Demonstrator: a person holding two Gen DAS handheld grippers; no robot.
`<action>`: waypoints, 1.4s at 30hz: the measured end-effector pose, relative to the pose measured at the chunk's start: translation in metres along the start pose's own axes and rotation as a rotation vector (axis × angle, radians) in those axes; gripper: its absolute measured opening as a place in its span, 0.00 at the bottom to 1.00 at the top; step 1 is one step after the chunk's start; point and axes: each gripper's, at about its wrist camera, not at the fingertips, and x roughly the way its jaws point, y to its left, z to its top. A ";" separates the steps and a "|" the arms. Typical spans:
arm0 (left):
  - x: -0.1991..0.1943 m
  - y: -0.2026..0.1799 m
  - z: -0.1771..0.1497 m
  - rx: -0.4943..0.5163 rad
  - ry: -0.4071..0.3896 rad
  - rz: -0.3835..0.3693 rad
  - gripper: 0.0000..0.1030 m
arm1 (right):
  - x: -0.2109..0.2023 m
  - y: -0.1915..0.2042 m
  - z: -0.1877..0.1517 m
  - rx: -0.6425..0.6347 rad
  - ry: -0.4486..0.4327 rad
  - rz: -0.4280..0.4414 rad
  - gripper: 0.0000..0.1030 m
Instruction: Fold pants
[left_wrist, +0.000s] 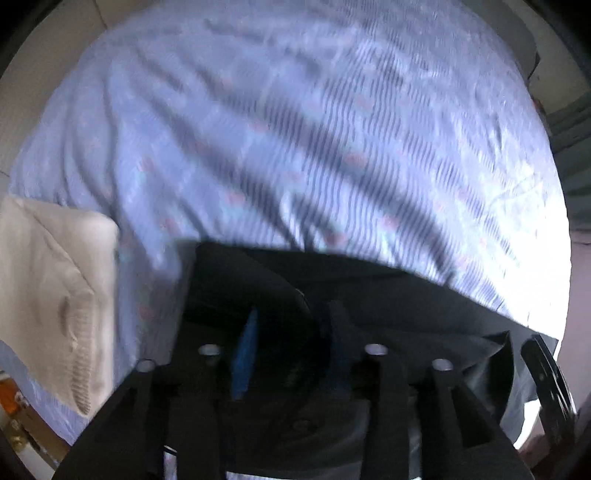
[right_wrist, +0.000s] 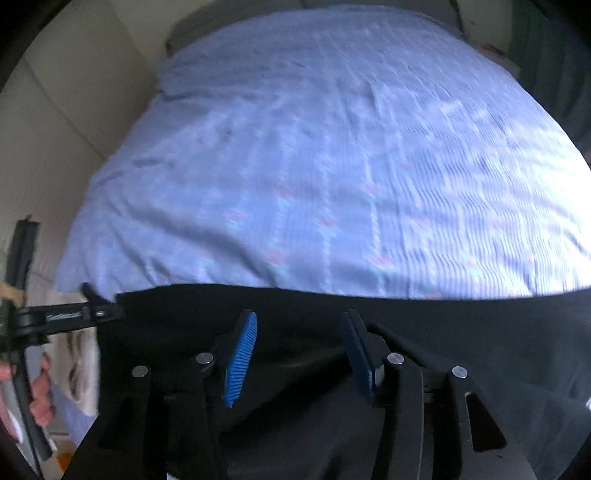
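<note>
Black pants (left_wrist: 388, 295) lie across the near edge of a bed with a light blue patterned sheet (left_wrist: 295, 129). They also show in the right wrist view (right_wrist: 461, 332). My left gripper (left_wrist: 291, 332) hovers over the pants with its blue pads spread apart and dark cloth bunched between them. My right gripper (right_wrist: 299, 339) is open above the pants, its blue pads (right_wrist: 242, 354) wide apart with nothing between them. The left gripper's body (right_wrist: 66, 317) and the hand holding it show at the left of the right wrist view.
A folded cream knitted garment (left_wrist: 55, 288) lies on the bed at the left. It also shows in the right wrist view (right_wrist: 81, 369). A cream wall (right_wrist: 55, 129) runs along the bed's left side. Dark curtains (right_wrist: 554, 66) hang at the far right.
</note>
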 end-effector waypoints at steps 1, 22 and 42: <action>-0.017 0.000 0.003 0.003 -0.077 0.029 0.59 | -0.005 0.001 0.001 0.001 -0.008 0.012 0.48; -0.166 -0.210 -0.221 0.552 -0.315 -0.195 0.66 | -0.243 -0.103 -0.130 0.047 -0.211 -0.028 0.70; -0.060 -0.350 -0.311 0.575 -0.138 -0.231 0.68 | -0.245 -0.345 -0.309 0.728 -0.132 -0.082 0.70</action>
